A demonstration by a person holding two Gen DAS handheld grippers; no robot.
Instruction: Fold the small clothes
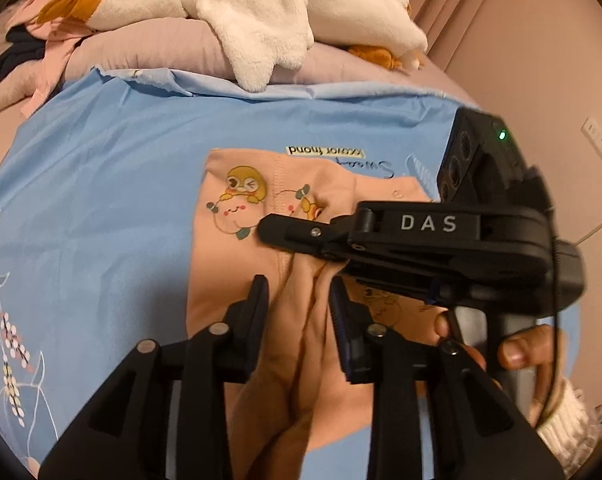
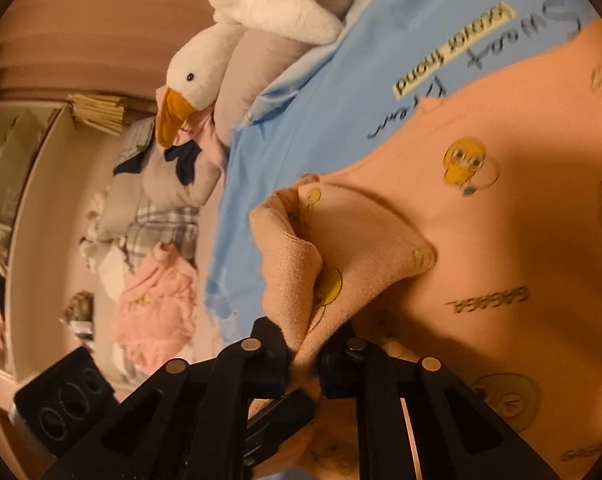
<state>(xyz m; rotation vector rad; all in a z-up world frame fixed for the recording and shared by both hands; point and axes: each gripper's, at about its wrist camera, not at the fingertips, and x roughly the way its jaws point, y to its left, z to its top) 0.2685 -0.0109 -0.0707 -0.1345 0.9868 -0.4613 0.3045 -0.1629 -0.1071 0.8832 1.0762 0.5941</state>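
Observation:
A small peach garment [image 1: 237, 264] printed with cartoon chicks lies on a blue sheet [image 1: 101, 200]. My left gripper [image 1: 299, 300] is open, its fingers set either side of a raised fold of the garment. My right gripper [image 2: 305, 356] is shut on a bunched edge of the same garment [image 2: 501, 240] and lifts it a little. In the left wrist view the right gripper [image 1: 269, 232] reaches in from the right, its tip over the garment's middle.
A white plush goose [image 1: 261, 12] lies on a mauve pillow [image 1: 161, 48] at the far edge of the sheet. More clothes [image 2: 157, 300], pink and plaid, are piled beside the bed. A pink wall [image 1: 541, 60] stands at the right.

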